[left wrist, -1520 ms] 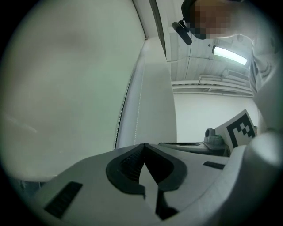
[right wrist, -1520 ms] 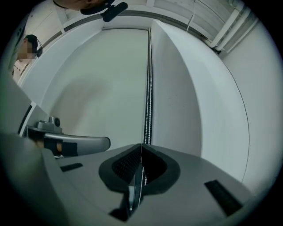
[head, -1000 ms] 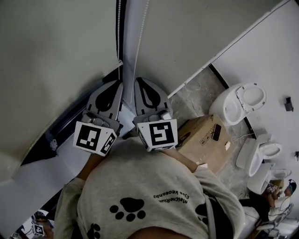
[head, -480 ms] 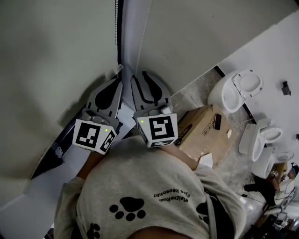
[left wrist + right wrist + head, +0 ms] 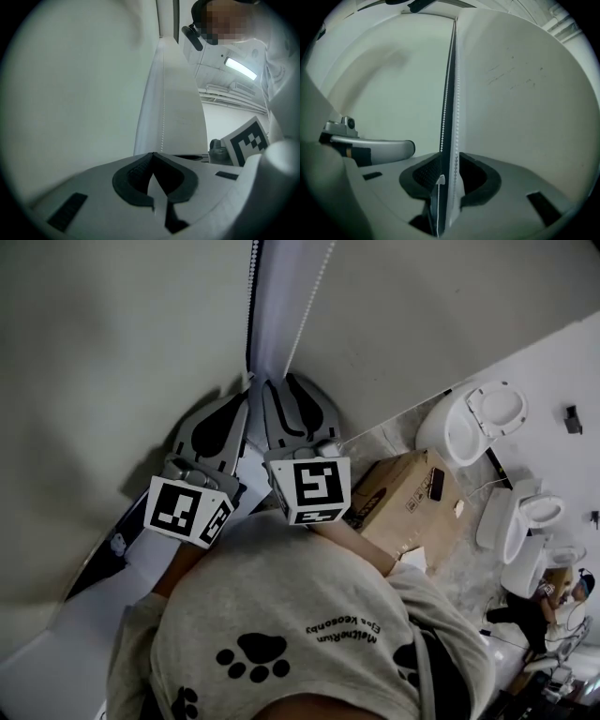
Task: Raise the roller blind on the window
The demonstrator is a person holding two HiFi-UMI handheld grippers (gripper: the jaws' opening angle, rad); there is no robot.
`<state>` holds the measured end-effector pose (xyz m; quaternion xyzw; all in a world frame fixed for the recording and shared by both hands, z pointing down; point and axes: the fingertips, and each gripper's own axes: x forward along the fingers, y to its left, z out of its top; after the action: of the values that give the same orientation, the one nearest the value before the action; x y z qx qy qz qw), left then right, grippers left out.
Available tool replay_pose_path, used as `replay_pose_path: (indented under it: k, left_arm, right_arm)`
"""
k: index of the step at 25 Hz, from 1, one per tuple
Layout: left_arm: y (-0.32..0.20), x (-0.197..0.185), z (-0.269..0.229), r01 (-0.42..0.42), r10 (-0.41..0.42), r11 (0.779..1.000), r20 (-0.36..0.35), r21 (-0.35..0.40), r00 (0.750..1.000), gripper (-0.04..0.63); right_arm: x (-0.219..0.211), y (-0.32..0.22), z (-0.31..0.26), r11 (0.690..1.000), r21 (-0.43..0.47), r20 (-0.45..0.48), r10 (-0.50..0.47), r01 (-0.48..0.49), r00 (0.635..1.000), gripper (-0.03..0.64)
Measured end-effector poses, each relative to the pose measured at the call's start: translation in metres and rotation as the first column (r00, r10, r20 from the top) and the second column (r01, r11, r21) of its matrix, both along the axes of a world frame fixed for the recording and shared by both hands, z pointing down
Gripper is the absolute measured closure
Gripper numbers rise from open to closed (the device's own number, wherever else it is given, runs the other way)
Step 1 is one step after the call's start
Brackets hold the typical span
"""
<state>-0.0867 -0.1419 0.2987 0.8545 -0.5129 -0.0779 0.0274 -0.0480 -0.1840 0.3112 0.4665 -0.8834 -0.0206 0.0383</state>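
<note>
The pale roller blind (image 5: 103, 352) covers the window at the left. Its white bead chain hangs in two strands (image 5: 251, 306) beside the white frame. My left gripper (image 5: 246, 399) is shut; in the left gripper view its tips (image 5: 152, 154) meet with nothing visible between them. One chain strand (image 5: 163, 117) passes just beyond those tips. My right gripper (image 5: 284, 385) sits beside the left gripper. Its jaws have just been opening. In the right gripper view both strands (image 5: 445, 103) run down between its parted jaws (image 5: 449, 161), and the pads do not press on them.
A cardboard box (image 5: 408, 498) and white toilets (image 5: 473, 432) stand on the floor at the right. A plain wall (image 5: 450, 315) rises right of the window, and the white sill (image 5: 84, 634) lies lower left. The person's grey shirt (image 5: 281, 634) fills the foreground.
The right gripper's jaws, closed round the chain a second ago, now stand apart. Both grippers have shifted slightly along the window frame.
</note>
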Motion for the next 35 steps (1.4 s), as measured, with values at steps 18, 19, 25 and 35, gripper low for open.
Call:
replay_pose_path:
  k: [18, 19, 25, 35]
  left_arm:
    - [0.007, 0.02, -0.043, -0.255, 0.255, 0.967, 0.106, -0.017, 0.961, 0.586]
    - [0.007, 0.02, -0.05, -0.256, 0.255, 0.967, 0.114, -0.006, 0.96, 0.586]
    - [0.005, 0.034, -0.078, -0.285, 0.281, 0.959, 0.126, 0.01, 0.951, 0.496]
    - [-0.009, 0.054, -0.15, -0.298, 0.281, 0.952, 0.188, 0.069, 0.941, 0.471]
  right_arm:
    - [0.006, 0.012, -0.011, 0.999, 0.024, 0.012, -0.042, 0.041, 0.999, 0.604]
    - [0.006, 0.013, -0.011, 0.999, 0.025, 0.009, -0.045, 0.044, 0.999, 0.604]
    - [0.007, 0.025, -0.008, 0.997, 0.037, -0.014, -0.063, 0.063, 0.998, 0.604]
    - [0.001, 0.03, -0.025, 0.995, 0.074, -0.051, -0.06, 0.064, 0.997, 0.604]
